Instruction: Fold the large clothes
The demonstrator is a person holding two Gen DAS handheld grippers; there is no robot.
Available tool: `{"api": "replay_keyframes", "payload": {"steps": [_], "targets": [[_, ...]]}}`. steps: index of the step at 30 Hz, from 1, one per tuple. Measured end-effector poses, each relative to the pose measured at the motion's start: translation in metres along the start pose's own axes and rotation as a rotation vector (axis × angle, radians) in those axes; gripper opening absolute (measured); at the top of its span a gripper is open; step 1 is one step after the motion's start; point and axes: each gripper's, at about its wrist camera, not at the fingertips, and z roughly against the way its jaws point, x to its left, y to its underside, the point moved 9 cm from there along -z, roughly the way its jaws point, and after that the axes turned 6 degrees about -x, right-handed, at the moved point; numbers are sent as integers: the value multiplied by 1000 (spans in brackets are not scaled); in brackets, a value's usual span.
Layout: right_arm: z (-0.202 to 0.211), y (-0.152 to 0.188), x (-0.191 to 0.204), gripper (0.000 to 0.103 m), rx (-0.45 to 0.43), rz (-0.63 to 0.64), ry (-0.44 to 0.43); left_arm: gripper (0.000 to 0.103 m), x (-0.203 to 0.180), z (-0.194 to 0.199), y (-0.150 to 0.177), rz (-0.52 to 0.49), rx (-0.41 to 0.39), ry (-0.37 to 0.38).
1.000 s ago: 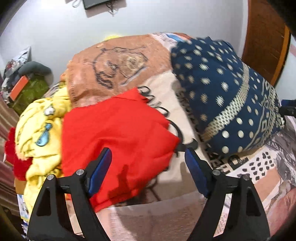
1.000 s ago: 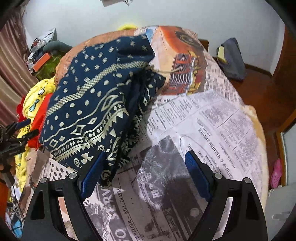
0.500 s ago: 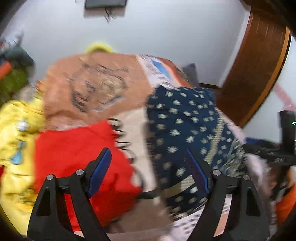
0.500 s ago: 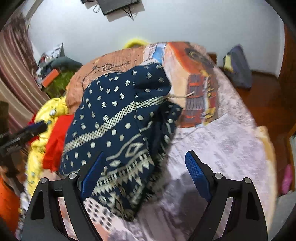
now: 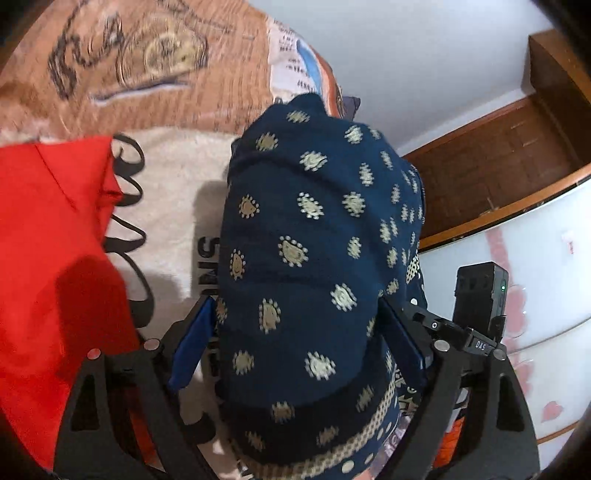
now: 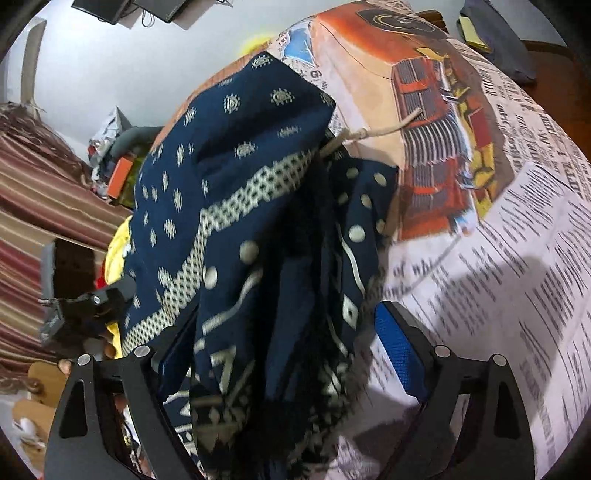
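A large navy garment with cream dots and patterned bands (image 5: 314,258) lies bunched on the printed bedspread (image 5: 170,184). My left gripper (image 5: 295,332) is open, with its blue-padded fingers on either side of the cloth's near end. In the right wrist view the same garment (image 6: 240,229) fills the middle. My right gripper (image 6: 284,339) is open around its hanging lower folds; the left finger is partly hidden behind the cloth. The other gripper's body shows in each view (image 5: 476,306) (image 6: 85,306).
A folded red garment (image 5: 55,258) lies left of the navy one. Yellow clothes (image 6: 116,254) and a cluttered pile (image 6: 118,162) sit at the bed's far side. A wooden door frame (image 5: 498,155) and white cabinet (image 5: 535,295) stand to the right. A dark bag (image 6: 495,33) lies on the floor.
Both grippers have moved in on the navy garment from either side and now straddle it. The left view has swung right, away from the red and yellow clothes.
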Motion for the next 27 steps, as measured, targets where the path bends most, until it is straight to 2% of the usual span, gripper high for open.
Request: {"api": "replay_keyframes", "payload": {"steps": [5,7,9,10,11,12,14,20,27], "targets": [[-3,-3,7,88,-14,-10,-37,89,-2,-17,2,43,27,36],[-3,-3,10,75,-21,-22,-66,88,-3,-19,2,50,22,42],[2,-2,13,62,-21,-39,-73,82,-5,-16,1,41,14,41],[3,-2,16,56,-22,-35,-71,76,-6,-14,1,34,11,37],[5,-2,19,47,-27,-28,-70,71,-8,-11,3,22,6,30],[8,-2,23,40,-36,-22,-72,68,-11,-7,5,13,1,27],[15,-2,33,36,-44,-2,-74,61,-20,3,7,-1,-11,36],[26,-5,81,34,-61,84,-62,58,-43,57,-1,-52,-89,52],[34,-13,164,34,-105,187,-133,58,-39,150,-20,-98,-215,25]]}}
